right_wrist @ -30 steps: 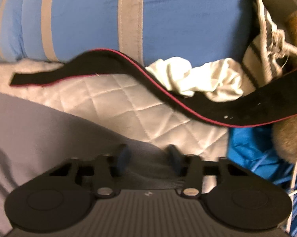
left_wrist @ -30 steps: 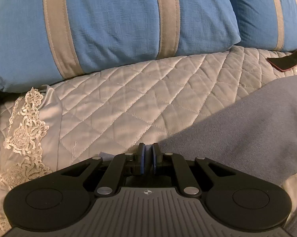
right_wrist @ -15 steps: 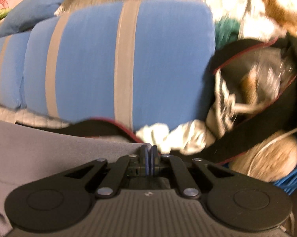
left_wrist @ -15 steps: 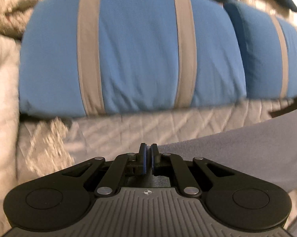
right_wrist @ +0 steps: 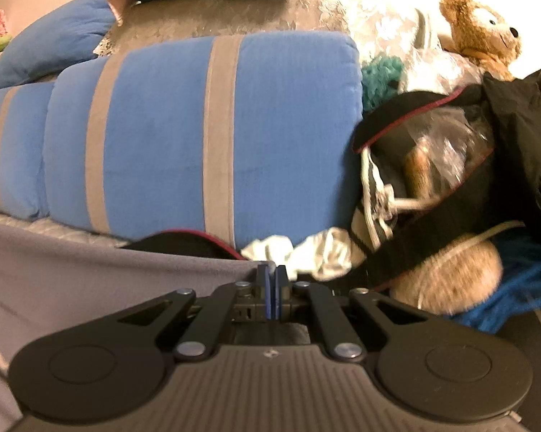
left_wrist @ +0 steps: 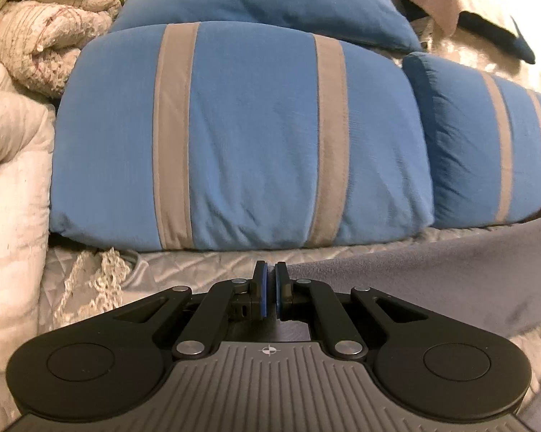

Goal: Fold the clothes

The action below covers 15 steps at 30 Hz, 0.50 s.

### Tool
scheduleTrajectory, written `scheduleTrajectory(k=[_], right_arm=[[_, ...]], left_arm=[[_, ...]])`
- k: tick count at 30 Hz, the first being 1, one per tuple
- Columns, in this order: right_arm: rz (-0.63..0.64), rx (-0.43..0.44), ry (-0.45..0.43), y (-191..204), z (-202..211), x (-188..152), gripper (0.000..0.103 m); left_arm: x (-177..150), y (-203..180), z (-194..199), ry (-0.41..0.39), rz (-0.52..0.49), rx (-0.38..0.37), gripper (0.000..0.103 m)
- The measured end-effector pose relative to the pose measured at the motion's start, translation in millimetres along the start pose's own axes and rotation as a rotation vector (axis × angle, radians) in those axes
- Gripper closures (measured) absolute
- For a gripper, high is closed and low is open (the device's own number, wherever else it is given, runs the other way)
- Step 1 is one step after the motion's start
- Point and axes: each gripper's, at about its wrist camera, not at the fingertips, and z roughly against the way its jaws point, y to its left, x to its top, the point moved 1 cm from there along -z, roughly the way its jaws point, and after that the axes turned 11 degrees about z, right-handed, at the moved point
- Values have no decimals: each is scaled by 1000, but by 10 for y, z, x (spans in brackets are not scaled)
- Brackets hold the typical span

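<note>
Grey and soft, the cloth (left_wrist: pixel 432 270) lay on the bed (left_wrist: pixel 198 262), stretched between the two tools. The left hand-held gripper (left_wrist: pixel 269 288) was pinched tight on the cloth's left corner. The right hand-held gripper (right_wrist: pixel 271 288) was pinched tight on its right corner (right_wrist: pixel 234 270).

The step looked like lifting the top edge to start a fold. To do it well, both corners should go up level and stay pulled apart, so the edge keeps straight and does not sag. The grip should stay tight.

In the left view there were two striped pillows (left_wrist: pixel 234 136) side by side and one plain blue pillow (left_wrist: pixel 263 3) behind them. In the right view there was one teddy bear (right_wrist: pixel 482 32) far right, one white rag (right_wrist: pixel 306 252) and one black strap (right_wrist: pixel 191 243) near the cloth.
</note>
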Motion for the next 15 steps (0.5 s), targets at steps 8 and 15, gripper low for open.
scheduleTrajectory(k=[8, 15], right_arm=[[44, 67, -5, 88, 701, -273, 100], [153, 159, 16, 340, 1418, -608, 100]], left_arm=[[-192, 64, 527, 7, -28, -65, 99], [-459, 204, 1056, 36, -56, -75, 99]])
